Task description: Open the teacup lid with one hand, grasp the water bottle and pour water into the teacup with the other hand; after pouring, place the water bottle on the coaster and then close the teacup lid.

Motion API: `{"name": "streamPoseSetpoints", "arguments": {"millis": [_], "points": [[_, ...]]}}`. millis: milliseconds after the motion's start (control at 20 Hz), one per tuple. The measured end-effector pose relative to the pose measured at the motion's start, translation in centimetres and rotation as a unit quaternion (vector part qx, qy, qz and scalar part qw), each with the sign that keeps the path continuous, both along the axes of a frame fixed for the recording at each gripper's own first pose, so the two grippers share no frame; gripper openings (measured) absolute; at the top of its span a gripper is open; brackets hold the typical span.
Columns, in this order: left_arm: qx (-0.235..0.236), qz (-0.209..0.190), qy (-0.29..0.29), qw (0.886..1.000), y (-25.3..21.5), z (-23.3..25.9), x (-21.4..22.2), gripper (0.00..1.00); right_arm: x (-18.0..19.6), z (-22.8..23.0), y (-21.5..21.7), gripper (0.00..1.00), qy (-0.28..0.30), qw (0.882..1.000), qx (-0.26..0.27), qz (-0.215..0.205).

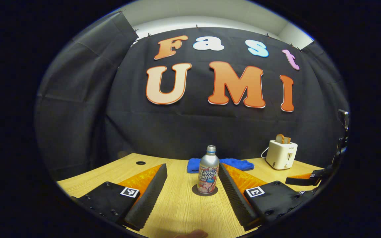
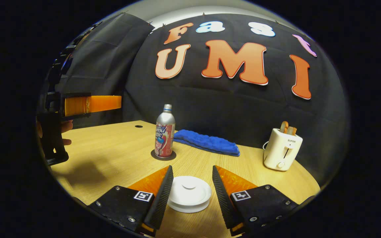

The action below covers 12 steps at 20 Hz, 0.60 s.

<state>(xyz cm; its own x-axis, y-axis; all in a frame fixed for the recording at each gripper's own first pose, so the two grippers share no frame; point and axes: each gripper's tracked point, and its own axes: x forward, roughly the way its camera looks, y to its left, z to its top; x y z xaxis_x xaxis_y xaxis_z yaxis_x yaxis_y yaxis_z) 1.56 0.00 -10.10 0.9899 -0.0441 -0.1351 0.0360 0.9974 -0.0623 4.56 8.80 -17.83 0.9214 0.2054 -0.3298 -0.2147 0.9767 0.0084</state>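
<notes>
A silver water bottle (image 1: 208, 172) with no cap stands upright on a dark round coaster (image 1: 204, 192). My left gripper (image 1: 192, 167) is open, and the bottle sits just ahead between its fingers, closer to the right one. In the right gripper view the bottle (image 2: 164, 134) and coaster (image 2: 163, 155) are at mid-table. The left gripper (image 2: 89, 104) hovers at the left in a hand. The white teacup lid (image 2: 189, 193) lies between the fingers of my open right gripper (image 2: 192, 169); the cup beneath is hidden. The right gripper (image 1: 304, 180) also shows low at the right edge.
A blue cloth (image 2: 207, 142) lies at the back of the wooden table (image 2: 111, 155) behind the bottle. A white toaster (image 2: 281, 150) holding bread stands at the back right. A small cable hole (image 1: 140, 162) sits at the table's far left.
</notes>
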Motion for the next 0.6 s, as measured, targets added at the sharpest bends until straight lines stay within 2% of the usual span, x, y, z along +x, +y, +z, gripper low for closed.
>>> {"name": "streamPoseSetpoints", "arguments": {"millis": [50,250,600], "points": [[0.003,0.001,-0.008,1.000,0.0,0.6,-0.4,1.00,-0.1,0.7,-0.3,0.75,-0.010,1.000,0.002,-0.004],[-0.004,0.001,-0.038,0.999,-0.3,2.8,-2.1,1.00,-1.2,4.1,-1.5,0.83,-0.051,0.998,0.020,-0.021],[0.018,0.011,-0.049,0.999,-0.3,3.4,-3.4,1.00,-2.9,8.5,-5.2,0.83,-0.108,0.991,0.036,-0.076]]}}
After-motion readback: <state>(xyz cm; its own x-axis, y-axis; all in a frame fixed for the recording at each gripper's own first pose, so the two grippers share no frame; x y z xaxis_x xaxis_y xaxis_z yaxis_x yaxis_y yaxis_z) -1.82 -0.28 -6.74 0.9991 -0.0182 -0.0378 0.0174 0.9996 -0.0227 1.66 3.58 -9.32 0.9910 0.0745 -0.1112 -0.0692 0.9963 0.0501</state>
